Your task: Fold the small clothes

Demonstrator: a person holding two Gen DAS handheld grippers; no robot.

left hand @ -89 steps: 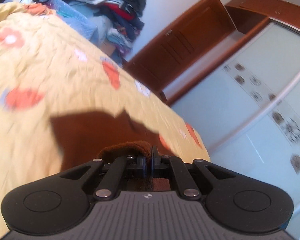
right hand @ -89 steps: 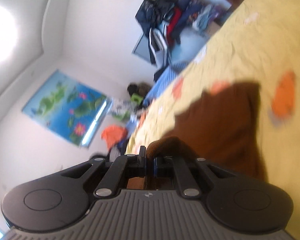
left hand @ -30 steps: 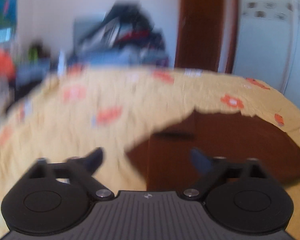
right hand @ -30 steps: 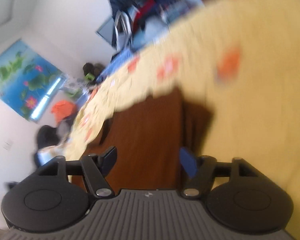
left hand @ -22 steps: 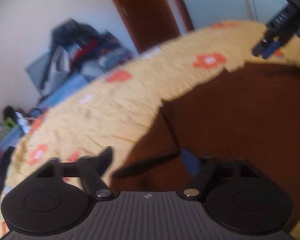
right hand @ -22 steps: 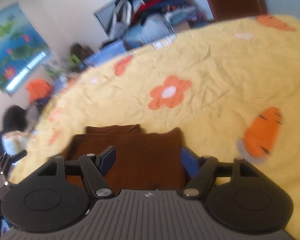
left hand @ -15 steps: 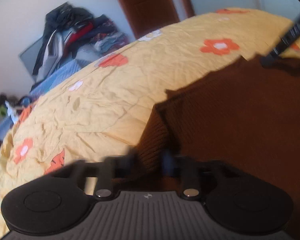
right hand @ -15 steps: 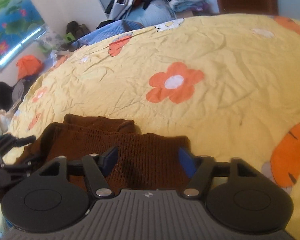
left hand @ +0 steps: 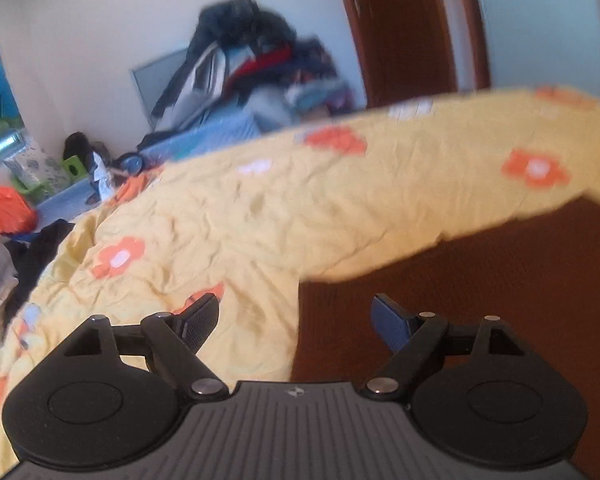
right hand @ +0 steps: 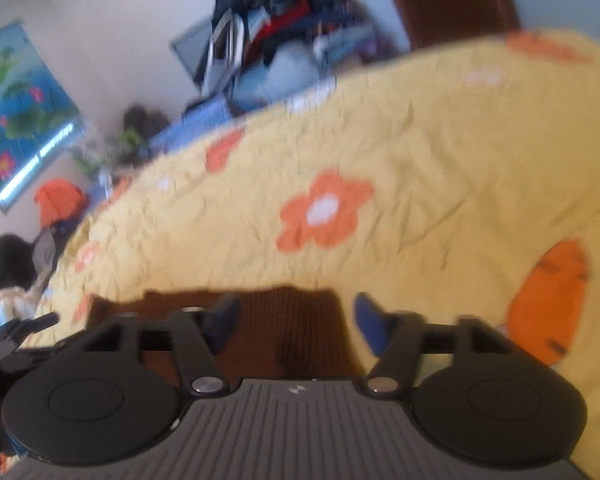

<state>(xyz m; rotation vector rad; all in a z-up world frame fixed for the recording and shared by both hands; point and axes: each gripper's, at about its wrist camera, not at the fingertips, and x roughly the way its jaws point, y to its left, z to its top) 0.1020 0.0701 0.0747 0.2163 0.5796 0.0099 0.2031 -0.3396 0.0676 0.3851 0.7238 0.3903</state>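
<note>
Brown sweater (right hand: pixel 284 332) lies partly folded on the bed (right hand: pixel 440 152), lower frame, both grippers' fingers (left hand: pixel 198 320) spread, empty.

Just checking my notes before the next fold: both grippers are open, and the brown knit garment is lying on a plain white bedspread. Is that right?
Not quite. The bedspread is yellow with orange flowers, not plain white; the right wrist view shows it clearly. The rest stands: the left gripper and right gripper are both open, and the brown knit garment lies on it.
</note>
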